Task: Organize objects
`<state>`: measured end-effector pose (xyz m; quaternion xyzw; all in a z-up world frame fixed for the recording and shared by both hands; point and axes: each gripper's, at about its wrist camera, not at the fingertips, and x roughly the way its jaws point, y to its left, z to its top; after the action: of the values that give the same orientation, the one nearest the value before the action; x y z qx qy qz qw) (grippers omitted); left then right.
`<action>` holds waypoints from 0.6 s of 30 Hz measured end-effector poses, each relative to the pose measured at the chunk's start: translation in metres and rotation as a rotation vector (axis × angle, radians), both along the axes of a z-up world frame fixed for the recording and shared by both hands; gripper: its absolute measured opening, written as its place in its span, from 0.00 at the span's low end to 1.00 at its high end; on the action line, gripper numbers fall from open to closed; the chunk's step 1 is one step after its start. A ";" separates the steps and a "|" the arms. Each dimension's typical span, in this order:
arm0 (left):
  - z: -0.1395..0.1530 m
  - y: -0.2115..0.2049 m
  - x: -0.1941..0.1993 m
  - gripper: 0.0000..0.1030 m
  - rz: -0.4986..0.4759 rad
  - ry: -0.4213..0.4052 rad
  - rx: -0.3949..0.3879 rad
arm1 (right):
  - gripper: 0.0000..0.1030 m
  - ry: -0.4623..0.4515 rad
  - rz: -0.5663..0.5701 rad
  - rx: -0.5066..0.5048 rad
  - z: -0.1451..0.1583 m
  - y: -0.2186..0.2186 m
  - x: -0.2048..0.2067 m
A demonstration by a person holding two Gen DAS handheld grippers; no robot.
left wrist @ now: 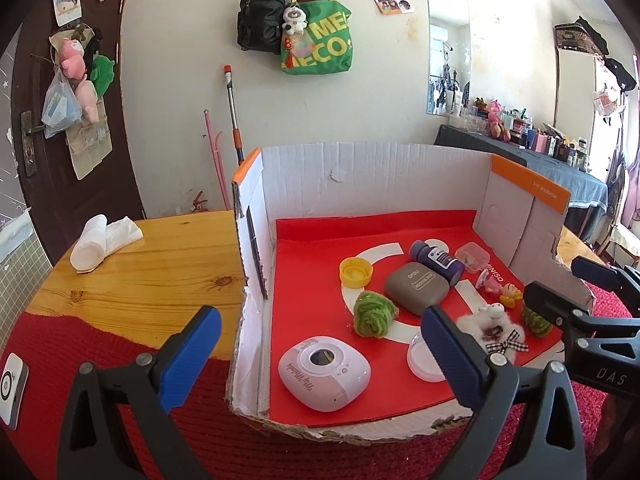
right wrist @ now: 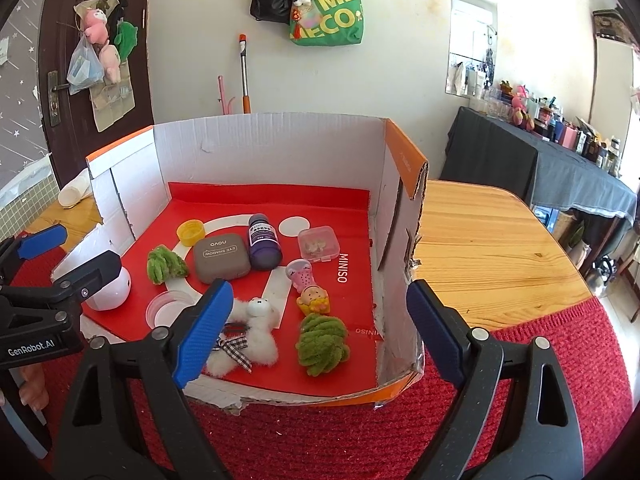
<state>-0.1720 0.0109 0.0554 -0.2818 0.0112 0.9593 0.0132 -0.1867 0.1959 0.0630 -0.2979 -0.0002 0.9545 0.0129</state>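
Cardboard box [right wrist: 280, 148] with small objects lies ahead of both my claws on the red mat [right wrist: 360, 440]. My left gripper [left wrist: 320, 356] gapes wide, empty, the white camera [left wrist: 324, 372] between its fingers. My right gripper [right wrist: 320, 328] is equally spread, empty, above the green fuzzy ball [right wrist: 322, 346].

L tool [left wrist: 320, 352]: jaws wide apart, nothing between them, blue pads [left wrist: 191, 354] facing in; black arms run from the bottom corners of its own view up to mid-frame. In the R view it sits at the left edge, mid-height. R tool [right wrist: 320, 328]: also spread wide, holding nothing, pads [right wrist: 204, 332] angled inward, filling the lower frame. In the L view it shows at the right edge, mid-height.
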 end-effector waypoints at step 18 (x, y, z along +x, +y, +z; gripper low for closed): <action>0.000 0.000 0.002 1.00 0.002 0.006 0.002 | 0.90 0.002 -0.008 -0.004 0.001 0.005 0.000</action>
<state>-0.1703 0.0112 0.0557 -0.2791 0.0098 0.9601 0.0125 -0.1865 0.2007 0.0639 -0.2968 0.0032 0.9548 0.0161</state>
